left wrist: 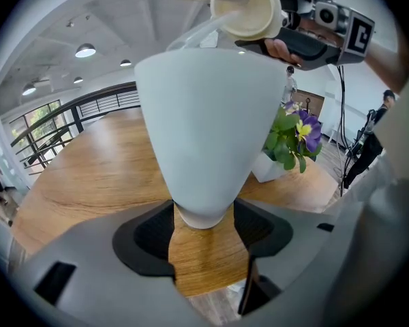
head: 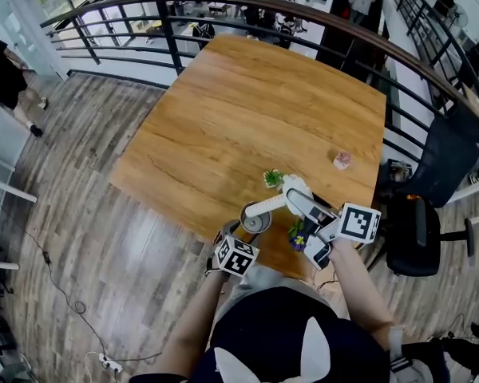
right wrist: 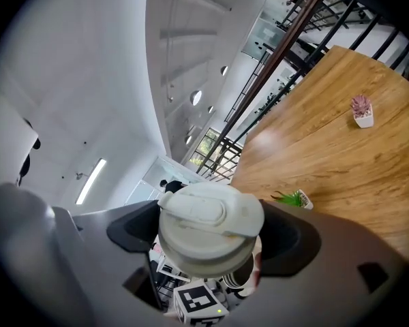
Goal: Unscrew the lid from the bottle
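Slippage threatens you: your left gripper (left wrist: 203, 218) pinches only the bottle (left wrist: 208, 114) by its tapered base while your right gripper (right wrist: 211, 236) clamps the lid (right wrist: 208, 213), so twisting could spin the bottle loose.

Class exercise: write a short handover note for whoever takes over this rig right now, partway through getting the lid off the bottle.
Left tool: shut on the bottle at its narrow base, held in the air over the table.
Right tool: shut on the lid.
Done: both grips set. The lid sits off-line from the bottle with its underside showing, so it is probably loose or off; not certain.
Left: confirm the lid is free and finish unscrewing if not.
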Demonstrator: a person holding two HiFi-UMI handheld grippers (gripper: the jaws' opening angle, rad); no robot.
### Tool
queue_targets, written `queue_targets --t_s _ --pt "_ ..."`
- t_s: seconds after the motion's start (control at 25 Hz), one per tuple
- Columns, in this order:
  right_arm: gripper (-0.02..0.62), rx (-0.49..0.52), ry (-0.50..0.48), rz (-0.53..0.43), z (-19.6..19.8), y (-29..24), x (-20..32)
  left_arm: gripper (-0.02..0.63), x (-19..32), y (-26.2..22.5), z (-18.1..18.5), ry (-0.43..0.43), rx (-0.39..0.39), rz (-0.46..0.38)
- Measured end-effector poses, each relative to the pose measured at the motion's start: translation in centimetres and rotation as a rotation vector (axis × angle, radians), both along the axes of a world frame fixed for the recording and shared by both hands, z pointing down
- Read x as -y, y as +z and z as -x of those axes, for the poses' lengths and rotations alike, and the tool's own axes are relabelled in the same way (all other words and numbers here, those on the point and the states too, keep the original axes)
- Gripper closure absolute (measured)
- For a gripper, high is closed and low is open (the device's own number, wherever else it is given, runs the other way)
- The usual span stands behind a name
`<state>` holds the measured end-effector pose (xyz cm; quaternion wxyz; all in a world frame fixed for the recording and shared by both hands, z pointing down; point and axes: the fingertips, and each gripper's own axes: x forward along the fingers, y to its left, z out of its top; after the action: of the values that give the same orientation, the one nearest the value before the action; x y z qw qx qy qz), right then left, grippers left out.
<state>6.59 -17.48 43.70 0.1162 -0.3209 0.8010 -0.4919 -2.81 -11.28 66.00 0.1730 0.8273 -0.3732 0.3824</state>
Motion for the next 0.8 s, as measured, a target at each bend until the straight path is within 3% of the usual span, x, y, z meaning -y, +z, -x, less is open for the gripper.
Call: queue_targets --t_s 0.36,0.8 --pt "0.152 0.054 0.059 0.017 -1.8 0.0 -0.1 0.337 -0.4 0.0 0.2 0.001 0.015 -0.003" --pt "0.153 0.084 0.058 0.001 -2.0 -1.0 -0.4 0.342 -0.4 -0.3 0.3 -0.005 0.02 -0.009"
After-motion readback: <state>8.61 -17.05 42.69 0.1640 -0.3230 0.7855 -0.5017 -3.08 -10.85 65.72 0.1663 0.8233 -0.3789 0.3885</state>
